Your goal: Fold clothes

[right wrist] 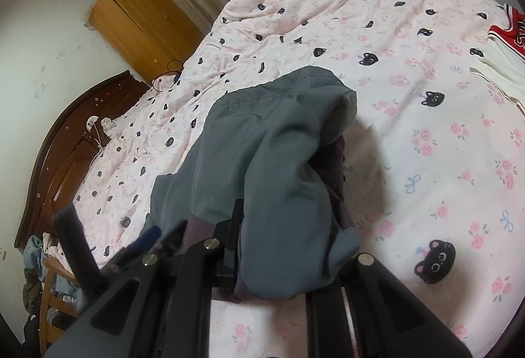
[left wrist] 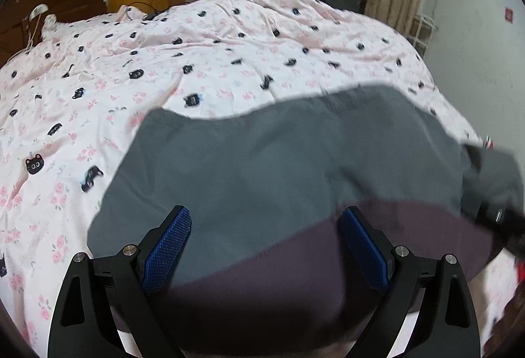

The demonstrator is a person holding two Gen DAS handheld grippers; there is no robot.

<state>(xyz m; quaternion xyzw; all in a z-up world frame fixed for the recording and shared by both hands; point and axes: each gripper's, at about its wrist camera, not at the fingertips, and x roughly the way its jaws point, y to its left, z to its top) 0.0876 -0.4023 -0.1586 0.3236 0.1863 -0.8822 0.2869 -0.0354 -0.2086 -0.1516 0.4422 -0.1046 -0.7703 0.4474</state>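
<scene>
While the right tongs (right wrist: 272, 246) pinch the grey garment's (left wrist: 279, 161) edge, lifting it to carry a fold, the left tongs (left wrist: 264, 246) hover released over that garment on the bed (left wrist: 197, 62).

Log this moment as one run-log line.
fold clothes | left claw open over grey garment | right claw shut on grey garment | bed
</scene>
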